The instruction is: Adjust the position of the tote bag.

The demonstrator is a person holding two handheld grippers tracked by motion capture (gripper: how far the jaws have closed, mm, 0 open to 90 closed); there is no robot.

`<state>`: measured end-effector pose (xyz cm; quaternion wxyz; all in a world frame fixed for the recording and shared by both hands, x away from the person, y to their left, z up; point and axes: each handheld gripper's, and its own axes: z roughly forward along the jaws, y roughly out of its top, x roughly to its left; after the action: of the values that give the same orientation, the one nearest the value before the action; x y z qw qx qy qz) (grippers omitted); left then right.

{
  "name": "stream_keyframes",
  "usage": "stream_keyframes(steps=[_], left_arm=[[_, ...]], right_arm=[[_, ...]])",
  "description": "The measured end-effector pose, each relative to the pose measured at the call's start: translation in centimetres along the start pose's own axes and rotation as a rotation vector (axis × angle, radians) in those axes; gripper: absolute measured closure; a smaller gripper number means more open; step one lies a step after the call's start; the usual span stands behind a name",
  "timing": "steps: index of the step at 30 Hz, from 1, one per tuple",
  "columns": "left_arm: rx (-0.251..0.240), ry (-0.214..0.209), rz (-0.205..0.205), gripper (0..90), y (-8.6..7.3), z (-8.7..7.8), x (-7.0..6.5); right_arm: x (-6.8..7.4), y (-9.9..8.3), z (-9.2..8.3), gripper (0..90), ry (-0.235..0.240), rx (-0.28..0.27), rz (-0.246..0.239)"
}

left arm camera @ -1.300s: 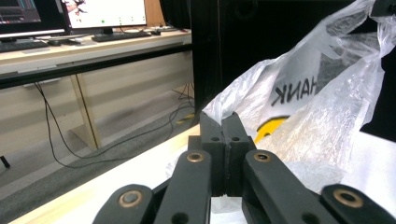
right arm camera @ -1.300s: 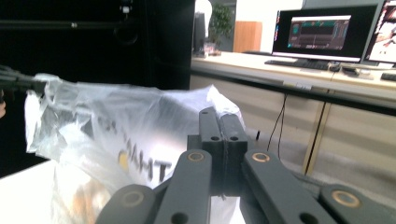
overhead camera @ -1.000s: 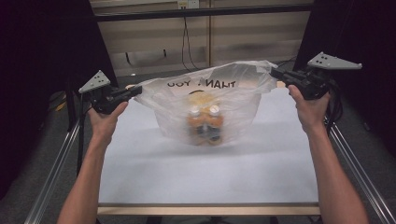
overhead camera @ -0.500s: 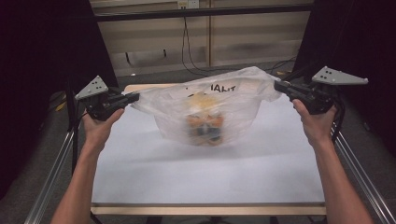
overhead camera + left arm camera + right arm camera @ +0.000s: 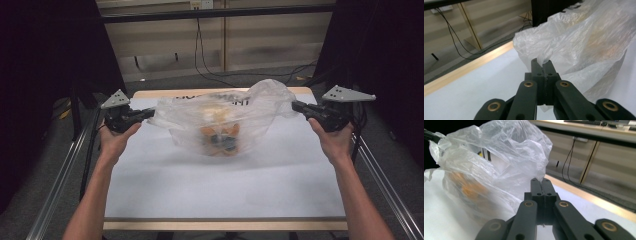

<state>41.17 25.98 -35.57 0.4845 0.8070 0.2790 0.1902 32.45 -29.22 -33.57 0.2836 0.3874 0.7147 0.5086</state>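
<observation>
1. The clear plastic bag (image 5: 222, 122) hung stretched between the two tools over the middle of the white tabletop (image 5: 225, 185), its belly sagging until it met, or all but met, the surface.
2. A second earlier the bag had been carried higher above the tabletop; both hands had since come down with it, and the printed lettering along its far edge had slid lower in the high view.
3. By the look of it, that descent meant the load was being set down rather than lifted away, though the handles had not yet been let go.
4. Inside the bag sat a small cluster of orange items (image 5: 220, 137), with something darker among them; through the film they were too blurred to name. They lay at the lowest point of the bag.
5. The left tool (image 5: 543, 63) was closed, its jaws pinching a twisted corner of the bag's film tight between them.
6. The right tool (image 5: 541, 182) was likewise closed, with the bag's other end bunched right at its jaw tips, and the film ran taut from there.
7. In the high view, the person's bare forearms reached in from the near edge, the left hand (image 5: 116, 140) and right hand (image 5: 336, 141) held well apart at either side of the tabletop.
</observation>
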Motion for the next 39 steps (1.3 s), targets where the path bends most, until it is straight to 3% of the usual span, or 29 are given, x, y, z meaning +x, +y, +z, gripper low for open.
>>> stream_keyframes(steps=[2, 10, 16, 20, 25, 30, 36, 38, 39], left_arm=[[0.016, 0.000, 0.010, 90.0, -0.1, 0.2, -0.1], [0.050, 0.000, -0.019, 90.0, -1.3, 1.7, 0.3], [0.113, 0.001, -0.011, 90.0, -2.4, 2.2, 0.4], [0.110, -0.010, -0.010, 90.0, -3.2, 1.8, 0.2], [0.080, -0.035, -0.004, 90.0, -4.4, 0.7, -1.0], [0.011, -0.059, -0.009, 90.0, -4.4, -1.1, -1.5], [-0.035, -0.045, -0.005, 90.0, -3.2, -2.0, -1.4], [-0.018, -0.038, 0.008, 90.0, -3.0, -1.9, -1.3], [0.017, -0.020, 0.019, 90.0, -3.1, -1.6, -1.3]], right_arm=[[-0.2, -0.6, 0.2, 90.0, -0.003, 0.017, 0.005], [-0.4, -2.3, 1.5, 90.0, -0.012, 0.088, 0.005], [-0.8, -3.2, 2.9, 90.0, -0.018, 0.139, 0.017], [-0.4, -4.1, 3.4, 90.0, -0.011, 0.189, -0.003], [0.6, -5.2, 3.0, 90.0, 0.005, 0.237, -0.039], [1.3, -5.4, 1.8, 90.0, 0.032, 0.225, -0.049], [1.7, -4.8, 1.2, 90.0, 0.026, 0.199, -0.063], [1.5, -4.6, 1.2, 90.0, 0.026, 0.185, -0.051], [1.4, -4.6, 1.3, 90.0, 0.023, 0.187, -0.053]])
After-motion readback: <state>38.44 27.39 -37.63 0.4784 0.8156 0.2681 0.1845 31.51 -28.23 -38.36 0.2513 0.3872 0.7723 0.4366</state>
